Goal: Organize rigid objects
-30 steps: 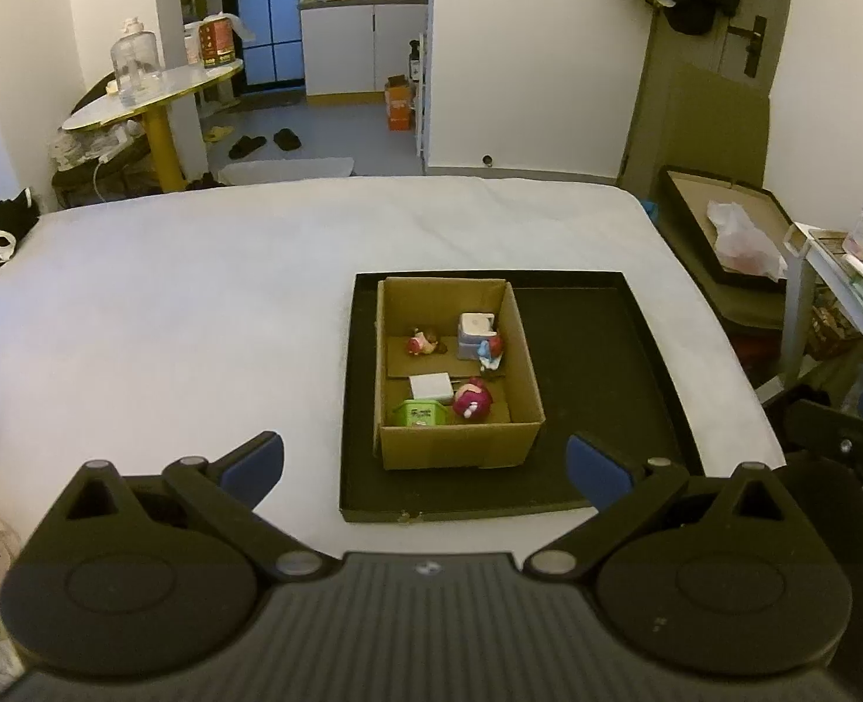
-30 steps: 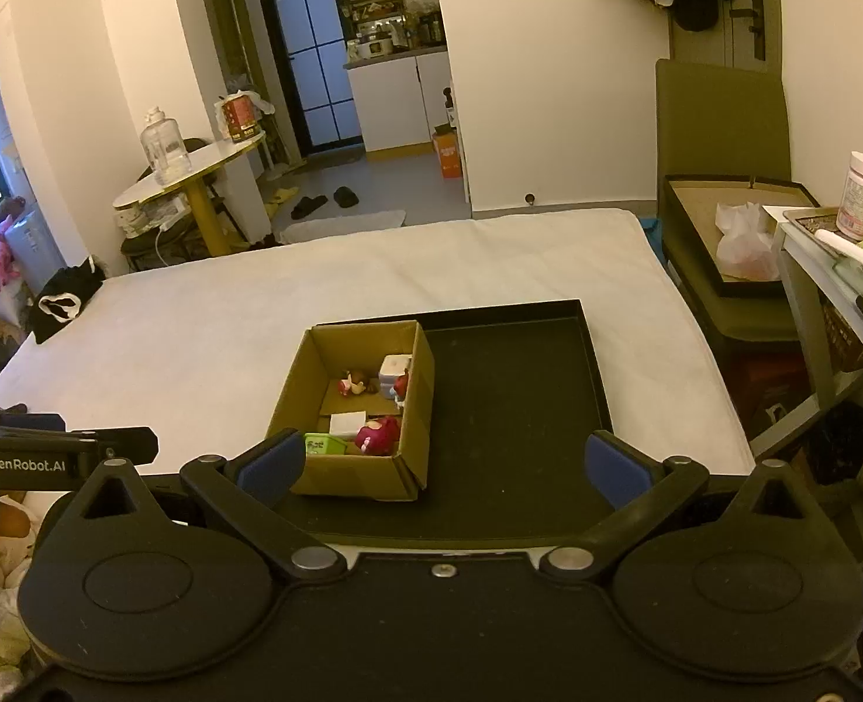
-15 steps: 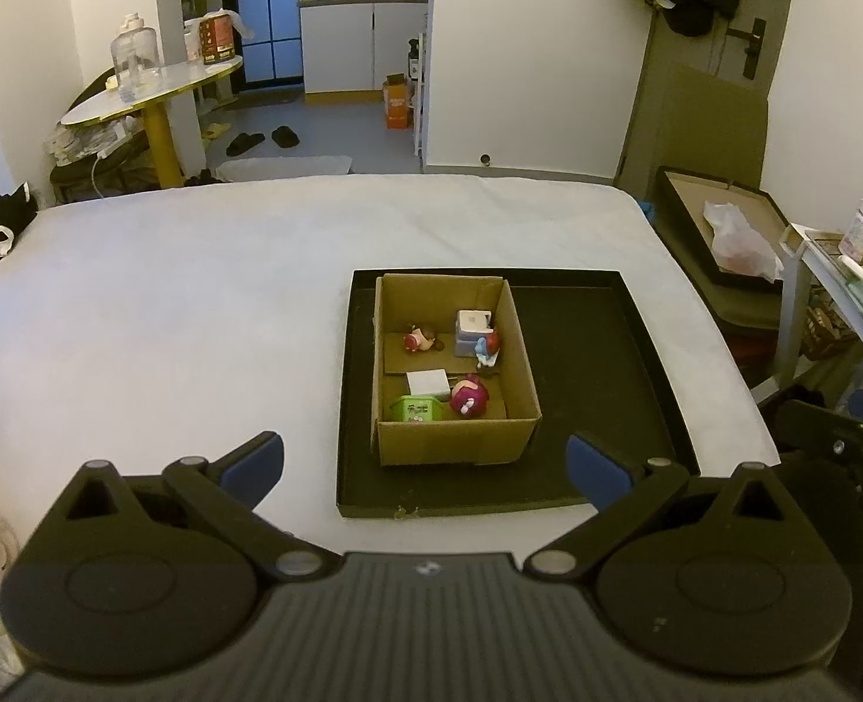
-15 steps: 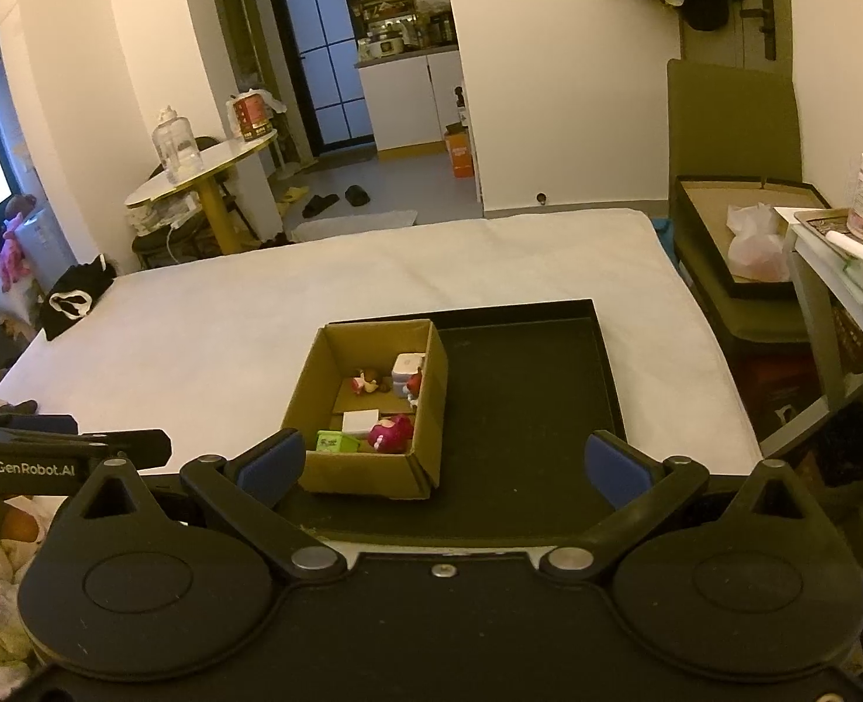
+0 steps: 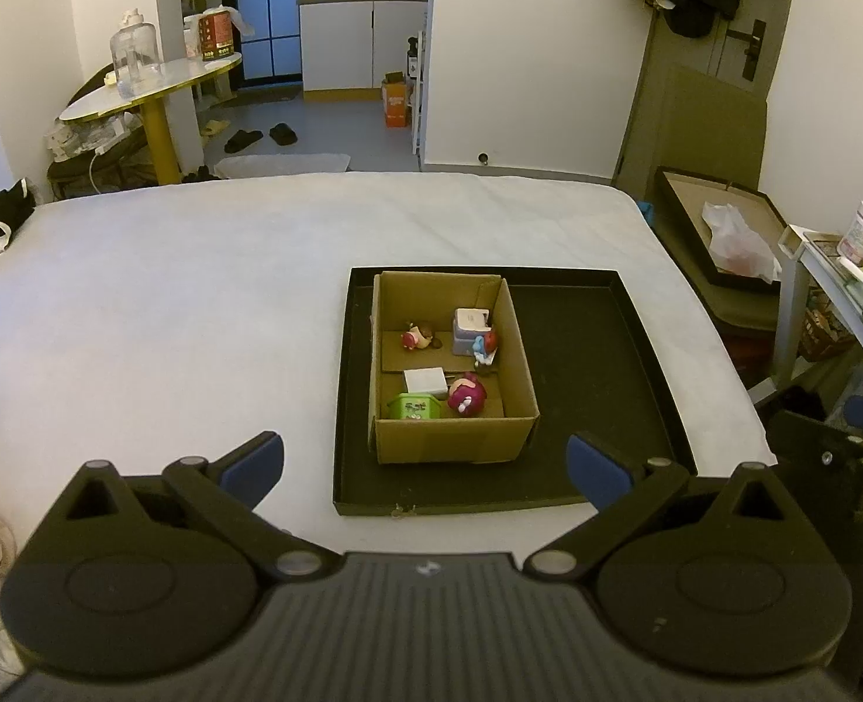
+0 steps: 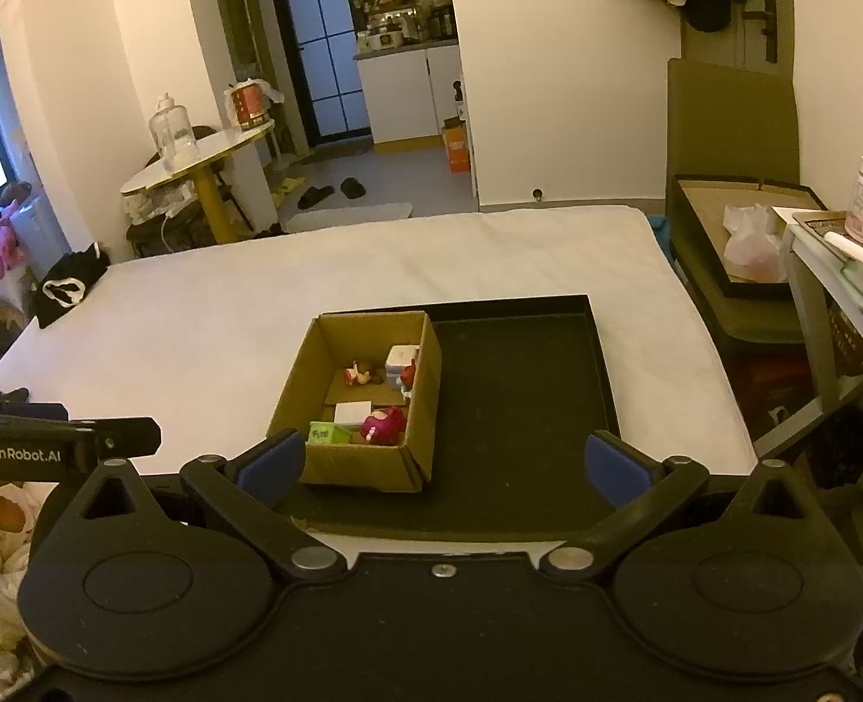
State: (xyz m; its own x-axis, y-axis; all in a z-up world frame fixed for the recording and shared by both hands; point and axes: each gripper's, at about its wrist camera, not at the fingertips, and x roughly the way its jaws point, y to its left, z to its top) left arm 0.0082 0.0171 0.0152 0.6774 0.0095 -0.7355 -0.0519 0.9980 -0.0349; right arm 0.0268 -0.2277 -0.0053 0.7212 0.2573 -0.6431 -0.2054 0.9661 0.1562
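Brown cardboard box (image 5: 454, 439), open-topped, in left half of black tray (image 5: 595, 403) on white bed (image 5: 168, 304). Inside, at near end: green tub (image 5: 414, 408), white block (image 5: 424, 379), round magenta toy (image 5: 466, 396). At far end: small pink-and-brown figure (image 5: 417, 337), grey-white cube (image 5: 470, 323), red-and-blue figure (image 5: 486, 345) touching cube. Left gripper (image 5: 425, 462) spread wide, empty, near tray's front edge. Right gripper (image 6: 443, 462) likewise wide apart, holding nothing.

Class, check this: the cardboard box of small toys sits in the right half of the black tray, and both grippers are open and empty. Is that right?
Not quite. The left wrist view shows the cardboard box in the left half of the black tray; its right half is bare. The left gripper and right gripper are indeed open and empty.
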